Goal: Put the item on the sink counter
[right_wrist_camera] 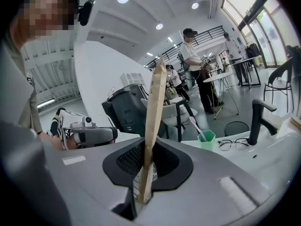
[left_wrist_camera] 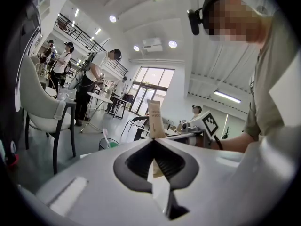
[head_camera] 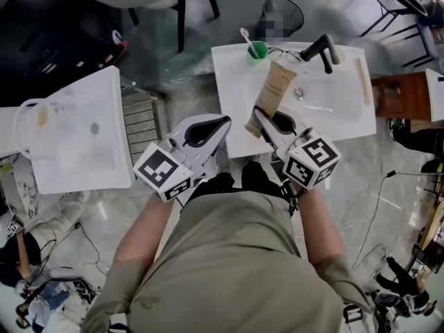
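My right gripper (head_camera: 262,120) is shut on the lower end of a tan squeeze tube (head_camera: 272,92). The tube slants up over the front of the white sink counter (head_camera: 232,82). In the right gripper view the tube (right_wrist_camera: 154,121) stands nearly upright, pinched between the jaws of the right gripper (right_wrist_camera: 149,142). My left gripper (head_camera: 223,123) hovers at the counter's front left corner, shut with nothing in it. From the left gripper view, the left gripper (left_wrist_camera: 153,142) has its jaws together, and the tube (left_wrist_camera: 154,119) shows just beyond them.
On the counter are a black faucet (head_camera: 322,49) over the basin (head_camera: 326,99), a green cup with a toothbrush (head_camera: 257,48), glasses (head_camera: 284,53) and a wooden stick (head_camera: 363,80). A second white basin unit (head_camera: 83,130) stands at left and a wire bin (head_camera: 282,12) behind.
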Available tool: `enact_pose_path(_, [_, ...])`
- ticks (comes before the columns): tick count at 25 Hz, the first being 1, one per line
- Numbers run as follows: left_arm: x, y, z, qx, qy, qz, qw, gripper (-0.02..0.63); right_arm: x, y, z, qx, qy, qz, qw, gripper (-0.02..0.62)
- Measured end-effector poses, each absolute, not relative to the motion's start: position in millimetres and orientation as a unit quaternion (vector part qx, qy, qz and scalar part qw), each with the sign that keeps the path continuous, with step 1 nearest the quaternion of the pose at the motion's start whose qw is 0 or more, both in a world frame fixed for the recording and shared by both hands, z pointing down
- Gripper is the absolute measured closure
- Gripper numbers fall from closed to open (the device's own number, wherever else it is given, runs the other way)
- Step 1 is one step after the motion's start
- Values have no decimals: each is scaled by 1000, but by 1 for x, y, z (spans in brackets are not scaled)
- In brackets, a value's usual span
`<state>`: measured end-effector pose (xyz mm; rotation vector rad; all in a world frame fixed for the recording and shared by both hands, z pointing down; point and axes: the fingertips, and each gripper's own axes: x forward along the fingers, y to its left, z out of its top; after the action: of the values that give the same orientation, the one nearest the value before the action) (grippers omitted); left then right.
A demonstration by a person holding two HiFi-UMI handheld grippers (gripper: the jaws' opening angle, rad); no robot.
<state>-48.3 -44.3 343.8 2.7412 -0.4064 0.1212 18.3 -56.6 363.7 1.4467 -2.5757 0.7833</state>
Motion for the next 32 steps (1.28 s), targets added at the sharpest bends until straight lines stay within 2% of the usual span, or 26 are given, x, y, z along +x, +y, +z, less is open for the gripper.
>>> enact_pose_path(32, [-49, -73, 385, 936, -257, 66, 232, 600, -8, -104, 503, 329, -848, 390, 143, 555])
